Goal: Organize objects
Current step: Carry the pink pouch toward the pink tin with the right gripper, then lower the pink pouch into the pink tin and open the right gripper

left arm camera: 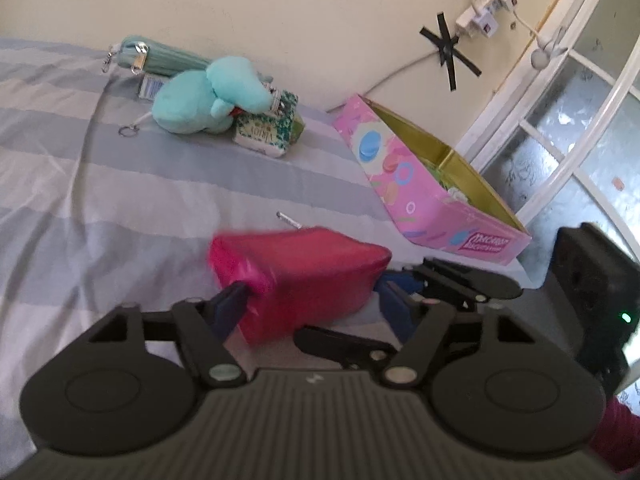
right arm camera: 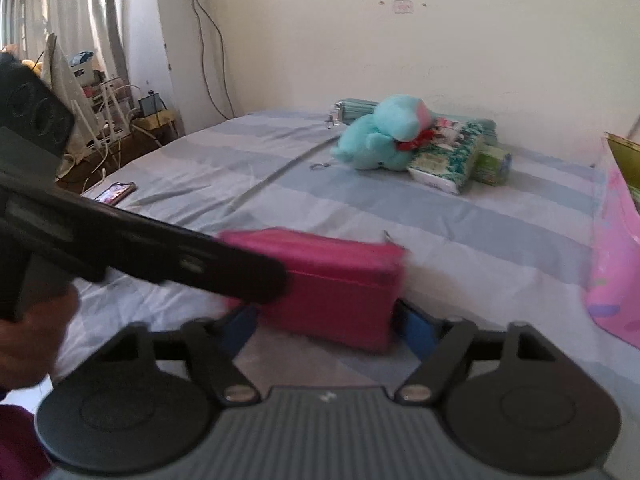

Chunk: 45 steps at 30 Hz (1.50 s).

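While blurred, pink pouch (zipper pull up) sits clamped between both tools.

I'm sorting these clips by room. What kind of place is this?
Most likely a bedroom: a bed with a grey-striped sheet, a turquoise plush toy lying on it, and pale curtains at a window.

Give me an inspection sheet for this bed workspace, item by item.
Surface: striped bedsheet, wrinkled.
Job's things: pink pouch near the front; open pink box at the right edge; teal plush lying on a tissue pack; teal pouch by the wall.
Clutter: phone at the bed's left edge.
Grippers: left gripper and right gripper each have jaws either side of the pink pouch; contact blurred.
Cables: white cable, taped power strip.
Surroundings: curtains, window frame.
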Tool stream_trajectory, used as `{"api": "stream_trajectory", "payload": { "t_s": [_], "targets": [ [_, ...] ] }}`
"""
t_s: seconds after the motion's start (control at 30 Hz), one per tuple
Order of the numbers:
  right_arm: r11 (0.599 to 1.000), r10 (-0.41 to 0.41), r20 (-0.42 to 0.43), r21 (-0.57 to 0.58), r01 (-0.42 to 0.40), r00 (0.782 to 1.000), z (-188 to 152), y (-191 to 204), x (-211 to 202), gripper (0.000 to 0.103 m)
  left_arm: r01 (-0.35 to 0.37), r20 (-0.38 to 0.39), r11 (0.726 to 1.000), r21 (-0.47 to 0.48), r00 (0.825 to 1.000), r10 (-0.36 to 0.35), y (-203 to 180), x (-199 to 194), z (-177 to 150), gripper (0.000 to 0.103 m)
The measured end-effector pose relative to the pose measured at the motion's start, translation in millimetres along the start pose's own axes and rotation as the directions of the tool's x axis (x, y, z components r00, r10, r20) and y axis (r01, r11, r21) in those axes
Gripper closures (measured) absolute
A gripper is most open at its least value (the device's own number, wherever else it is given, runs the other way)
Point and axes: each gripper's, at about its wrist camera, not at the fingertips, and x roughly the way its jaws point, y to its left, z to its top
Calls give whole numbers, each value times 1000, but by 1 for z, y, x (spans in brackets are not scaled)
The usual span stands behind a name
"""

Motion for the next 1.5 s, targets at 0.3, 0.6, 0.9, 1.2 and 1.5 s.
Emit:
{"api": "stream_trajectory", "payload": {
  "t_s": [0.3, 0.6, 0.9, 1.2, 1.5],
  "targets": [
    [1000, -30, 61, -2, 30, 998, 2, 12, -20, 42, 9, 54, 1000, 20, 998, -11, -8, -16, 3, 32],
    [999, -49, 58, 11, 49, 997, -4, 15, -24, 41, -5, 45, 999, 41, 999, 3, -14, -15, -1, 32],
    [998, -63, 82, 24, 61, 995, -5, 14, -29, 41, -13, 54, 998, 56, 999, 10, -22, -13, 2, 32],
    [994, -107, 138, 29, 104, 985, -2, 6, -46, 41, -12, 65, 994, 112, 998, 5, -43, -8, 13, 32],
    [965, -262, 250, 75, 251, 932, 10, -35, -85, 41, 16, 85, 963, 269, 996, -40, -105, 24, 47, 32]
  ]
}}
